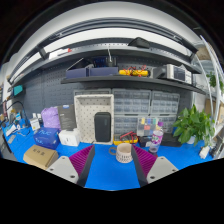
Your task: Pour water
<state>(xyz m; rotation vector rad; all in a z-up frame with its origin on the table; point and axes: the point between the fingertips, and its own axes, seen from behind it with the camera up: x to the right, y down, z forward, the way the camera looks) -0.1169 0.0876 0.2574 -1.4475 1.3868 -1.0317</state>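
A small white cup (124,153) with a handle on its left stands on the blue table (112,174), just ahead of my fingers and between their lines. My gripper (112,161) is open and empty, with purple pads (84,160) on both sides. A spray bottle with a pink top (156,136) stands beyond the right finger.
A cardboard box (40,157) and a blue box (47,138) sit at the left, with a white box (69,138) behind. A black speaker (102,126) and drawer cabinets (132,111) line the back. A green plant (193,124) stands at the right.
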